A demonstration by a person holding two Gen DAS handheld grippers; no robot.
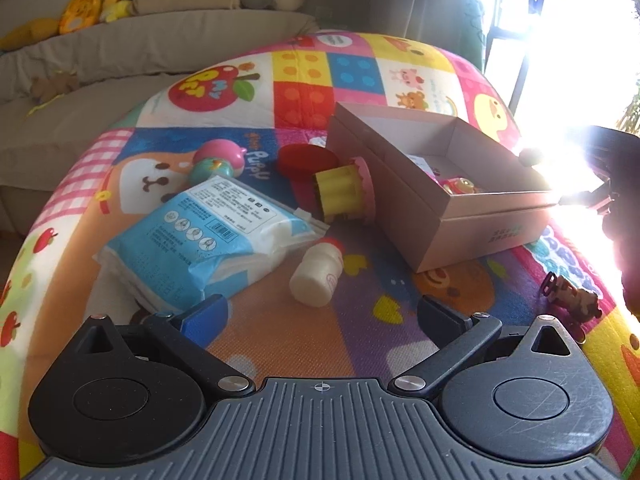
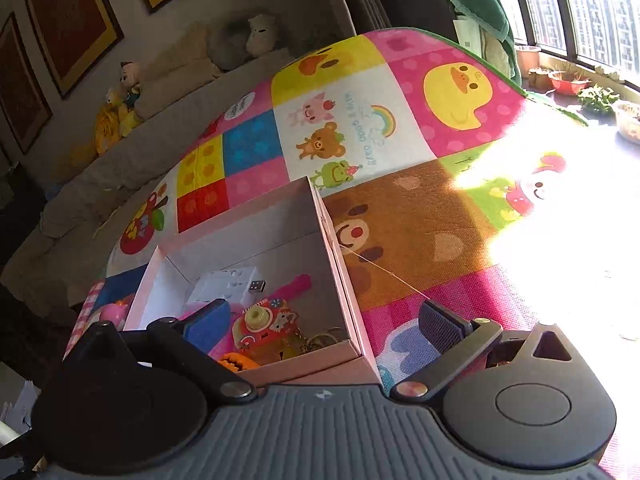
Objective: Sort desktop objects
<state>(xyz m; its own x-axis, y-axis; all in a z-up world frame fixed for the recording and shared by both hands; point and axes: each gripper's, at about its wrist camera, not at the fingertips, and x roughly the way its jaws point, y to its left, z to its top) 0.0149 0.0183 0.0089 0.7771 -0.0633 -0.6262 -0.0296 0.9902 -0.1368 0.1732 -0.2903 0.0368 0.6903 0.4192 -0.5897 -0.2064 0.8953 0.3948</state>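
In the left wrist view my left gripper [image 1: 322, 316] is open and empty, just short of a small white bottle with a red cap [image 1: 318, 276] lying on its side. A blue-and-white tissue pack [image 1: 208, 240] lies to its left, with a pink-and-green toy [image 1: 218, 162], a red lid [image 1: 306, 160] and a yellow-and-pink cup toy [image 1: 344, 194] behind. A brown figurine [image 1: 572, 298] lies at the right. The pink box [image 1: 480, 220] stands beyond. In the right wrist view my right gripper [image 2: 320, 322] is open and empty over the box's near corner [image 2: 340, 356]; the box holds a white adapter [image 2: 226, 284] and a red toy camera [image 2: 266, 326].
Everything lies on a colourful cartoon play mat [image 1: 312, 92]. A beige sofa [image 1: 120, 52] with plush toys [image 1: 104, 0] is behind it. Bright sun glare from the windows [image 2: 560, 200] washes out the mat's right side, where plant pots [image 2: 568, 80] stand.
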